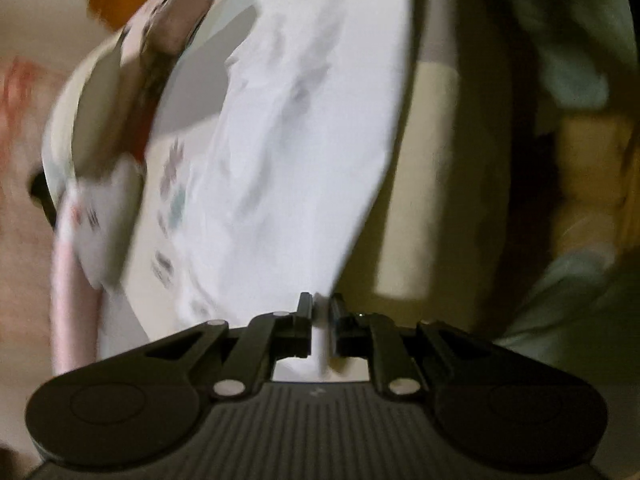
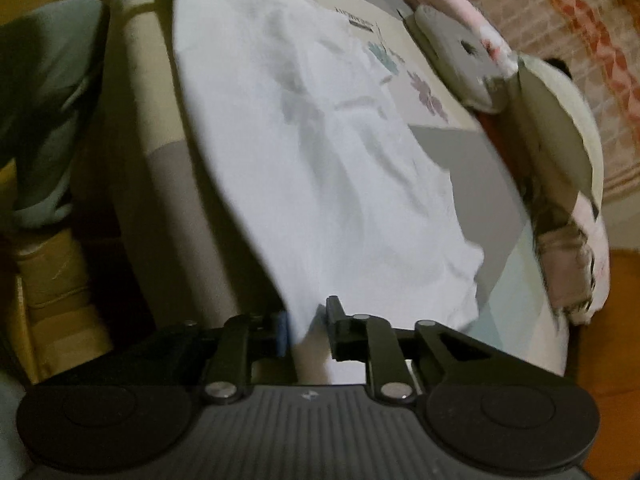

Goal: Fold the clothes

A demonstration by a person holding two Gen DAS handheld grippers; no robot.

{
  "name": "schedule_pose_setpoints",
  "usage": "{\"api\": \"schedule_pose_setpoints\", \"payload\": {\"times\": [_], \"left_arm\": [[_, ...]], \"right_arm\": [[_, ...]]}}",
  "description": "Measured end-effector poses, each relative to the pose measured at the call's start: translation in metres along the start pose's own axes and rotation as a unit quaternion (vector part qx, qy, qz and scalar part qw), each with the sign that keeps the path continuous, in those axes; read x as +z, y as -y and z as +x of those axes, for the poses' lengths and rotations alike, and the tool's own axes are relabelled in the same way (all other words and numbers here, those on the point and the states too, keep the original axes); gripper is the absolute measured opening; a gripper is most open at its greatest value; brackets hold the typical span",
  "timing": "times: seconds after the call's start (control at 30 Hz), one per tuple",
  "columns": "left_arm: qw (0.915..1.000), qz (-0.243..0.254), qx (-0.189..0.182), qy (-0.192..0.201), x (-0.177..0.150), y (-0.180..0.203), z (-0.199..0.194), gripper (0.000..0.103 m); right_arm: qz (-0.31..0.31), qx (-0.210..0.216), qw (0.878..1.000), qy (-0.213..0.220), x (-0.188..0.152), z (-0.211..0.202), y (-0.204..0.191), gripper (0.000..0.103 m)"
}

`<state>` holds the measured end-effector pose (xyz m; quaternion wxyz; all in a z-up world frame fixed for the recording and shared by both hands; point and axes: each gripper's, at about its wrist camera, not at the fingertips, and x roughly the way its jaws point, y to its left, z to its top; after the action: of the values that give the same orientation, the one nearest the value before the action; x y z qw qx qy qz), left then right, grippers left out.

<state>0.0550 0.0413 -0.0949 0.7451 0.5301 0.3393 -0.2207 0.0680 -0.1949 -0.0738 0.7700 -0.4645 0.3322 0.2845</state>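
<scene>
A white garment (image 1: 288,152) lies spread on a bed sheet with a flower print (image 1: 172,168), and it runs from the far side down to my fingers. My left gripper (image 1: 321,312) stands over its near corner, jaws a narrow slit apart with white cloth in the gap. In the right wrist view the same white garment (image 2: 320,160) reaches my right gripper (image 2: 306,320). Its jaws stand a little wider, a fold of cloth hangs loosely between them, and the blue pad (image 2: 282,330) shows on the left finger. The pictures are blurred.
Pillows and folded pink and cream bedding (image 2: 560,168) line the far edge of the bed (image 2: 512,264). A person's teal trouser leg (image 2: 44,112) is at the bed's near side. Orange floor (image 2: 608,320) and a red-patterned rug (image 2: 580,32) lie beyond.
</scene>
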Motion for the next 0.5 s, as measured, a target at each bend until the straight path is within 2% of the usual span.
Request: {"api": "schedule_pose_setpoints", "payload": {"times": [0.07,0.13,0.23,0.27,0.33,0.37,0.5], "left_arm": [[0.9973,-0.072,-0.012,0.003,-0.009,-0.023,-0.009,0.013],[0.9875,-0.156,-0.020,0.013,-0.016,-0.051,-0.011,0.016],[0.9584,-0.278,-0.048,0.046,-0.023,-0.086,-0.003,0.038],[0.9489,-0.306,-0.057,0.054,-0.025,-0.091,0.004,0.041],[0.9282,-0.358,-0.074,0.067,-0.027,-0.101,0.017,0.043],[0.9208,-0.377,-0.077,0.064,-0.031,-0.104,0.025,0.043],[0.8996,-0.427,-0.077,0.053,-0.047,-0.107,0.051,0.043]], "right_arm": [[0.031,0.009,0.999,0.005,-0.009,-0.010,0.013,0.028],[0.074,0.021,0.997,0.017,-0.015,-0.020,0.027,0.039],[0.138,0.025,0.989,0.041,-0.008,-0.024,0.051,0.049],[0.153,0.024,0.987,0.049,-0.003,-0.024,0.056,0.049],[0.178,0.023,0.982,0.065,0.006,-0.024,0.065,0.052],[0.186,0.024,0.979,0.074,0.011,-0.025,0.067,0.054],[0.216,0.043,0.970,0.102,0.022,-0.031,0.077,0.061]]}}
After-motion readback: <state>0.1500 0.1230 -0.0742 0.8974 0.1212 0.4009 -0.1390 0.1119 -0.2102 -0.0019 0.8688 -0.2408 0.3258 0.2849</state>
